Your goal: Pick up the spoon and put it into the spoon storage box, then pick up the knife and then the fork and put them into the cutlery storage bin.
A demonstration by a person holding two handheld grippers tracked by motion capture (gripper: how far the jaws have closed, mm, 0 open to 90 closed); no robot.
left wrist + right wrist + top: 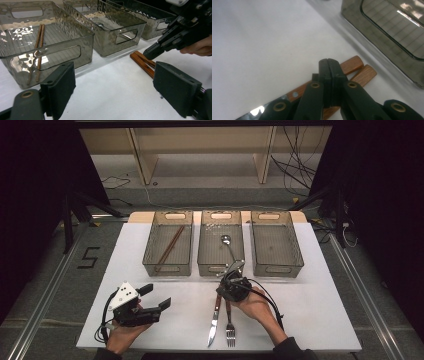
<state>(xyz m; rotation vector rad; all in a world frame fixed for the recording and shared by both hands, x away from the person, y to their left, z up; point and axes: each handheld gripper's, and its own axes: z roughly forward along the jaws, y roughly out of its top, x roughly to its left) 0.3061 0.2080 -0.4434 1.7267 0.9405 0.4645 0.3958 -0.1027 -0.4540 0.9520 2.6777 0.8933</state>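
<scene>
A knife and a fork, both with wooden handles, lie side by side on the white table near its front edge. My right gripper hovers over the far ends of the handles, jaws pressed together with nothing between them. In the right gripper view its fingertips sit just above the knife handle, and the fork handle lies beside it. My left gripper rests at the front left, open and empty. In its own view the left gripper looks toward the right gripper.
Three clear bins stand in a row behind the cutlery. The left bin holds chopsticks, the middle bin a spoon, and the right bin holds nothing. Cables trail from both grippers.
</scene>
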